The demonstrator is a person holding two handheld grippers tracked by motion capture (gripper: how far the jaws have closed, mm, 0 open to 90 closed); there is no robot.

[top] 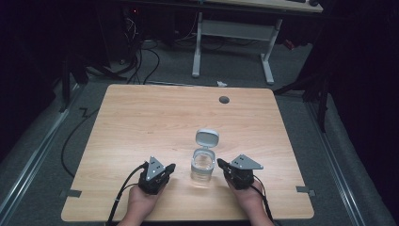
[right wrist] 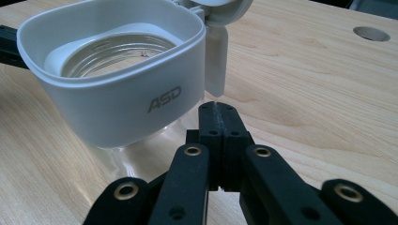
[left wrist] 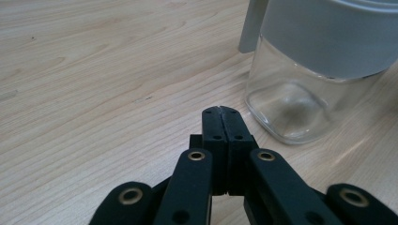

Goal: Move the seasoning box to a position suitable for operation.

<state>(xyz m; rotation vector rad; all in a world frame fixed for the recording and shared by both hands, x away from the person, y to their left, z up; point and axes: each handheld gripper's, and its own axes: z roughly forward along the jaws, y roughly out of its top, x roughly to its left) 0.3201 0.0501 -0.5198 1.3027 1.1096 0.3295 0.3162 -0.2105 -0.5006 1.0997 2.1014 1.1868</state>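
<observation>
A clear glass jar (top: 203, 168) with a white collar and a flipped-open white lid (top: 207, 138) stands upright on the wooden table (top: 141, 122), near its front edge. My left gripper (top: 170, 167) rests to the jar's left, jaws shut and empty, tips a short way from the glass. In the left gripper view the jar (left wrist: 305, 84) sits just right of my shut left gripper (left wrist: 220, 111). My right gripper (top: 221, 163) lies at the jar's right side, shut on nothing. The right gripper view shows the white collar (right wrist: 122, 89) marked ASD close in front of my shut right gripper (right wrist: 216, 108).
A round grey grommet hole (top: 224, 100) sits near the table's far edge. Beyond the table are a white desk frame (top: 235, 33) and cables on grey floor. Bare wood spreads left and behind the jar.
</observation>
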